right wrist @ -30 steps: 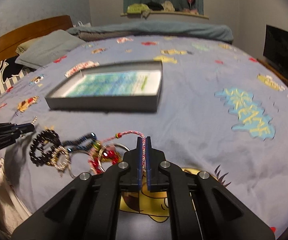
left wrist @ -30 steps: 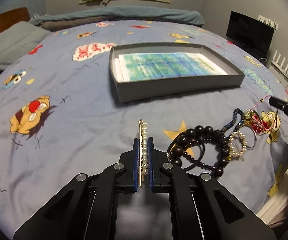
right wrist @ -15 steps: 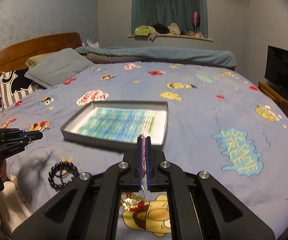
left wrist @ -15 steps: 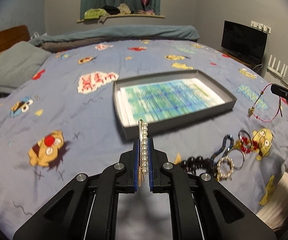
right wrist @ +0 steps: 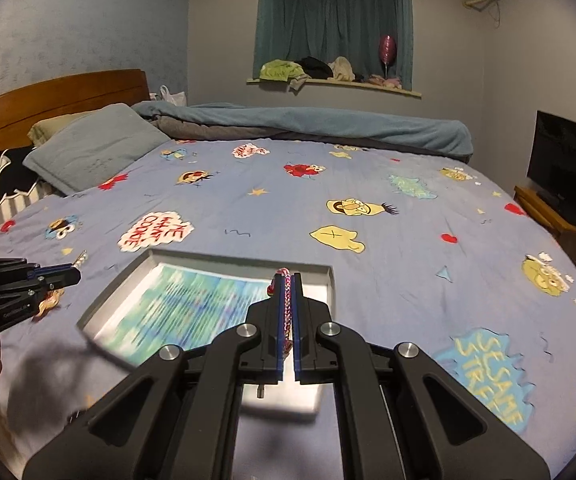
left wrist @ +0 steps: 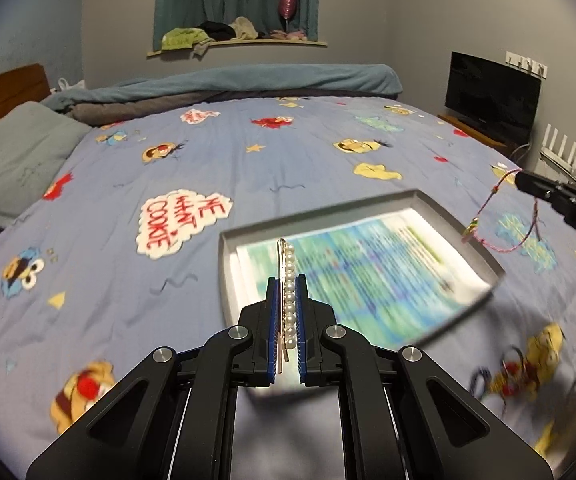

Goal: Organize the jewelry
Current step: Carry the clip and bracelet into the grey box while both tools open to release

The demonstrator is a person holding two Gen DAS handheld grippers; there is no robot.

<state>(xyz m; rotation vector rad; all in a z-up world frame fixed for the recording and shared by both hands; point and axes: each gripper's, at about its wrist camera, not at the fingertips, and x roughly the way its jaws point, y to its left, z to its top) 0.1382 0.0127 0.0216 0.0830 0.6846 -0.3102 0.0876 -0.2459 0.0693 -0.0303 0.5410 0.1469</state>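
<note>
My left gripper [left wrist: 287, 280] is shut on a gold hair clip lined with pearls [left wrist: 289, 264], held in the air over the near left corner of the grey tray [left wrist: 226, 276]. The tray lies on the blue cartoon bedspread with a blue-green printed sheet inside. My right gripper [right wrist: 287, 280] is shut on a pink braided bracelet [right wrist: 287, 304] above the tray's [right wrist: 240, 258] right side. In the left wrist view the bracelet [left wrist: 500, 240] dangles as a loop from the right gripper [left wrist: 526, 182]. The right wrist view shows the left gripper [right wrist: 75, 273] at the left with the clip [right wrist: 81, 259].
A blurred pile of remaining jewelry [left wrist: 520, 372] lies on the bedspread near the bed's front right edge. A grey pillow [right wrist: 92, 148] and rolled blanket [right wrist: 308, 124] lie at the far side. A TV [right wrist: 568, 164] stands to the right of the bed.
Both grippers have lifted away from the jewelry pile and moved forward over the tray, each carrying its piece. The bracelet now hangs free of the pile.
</note>
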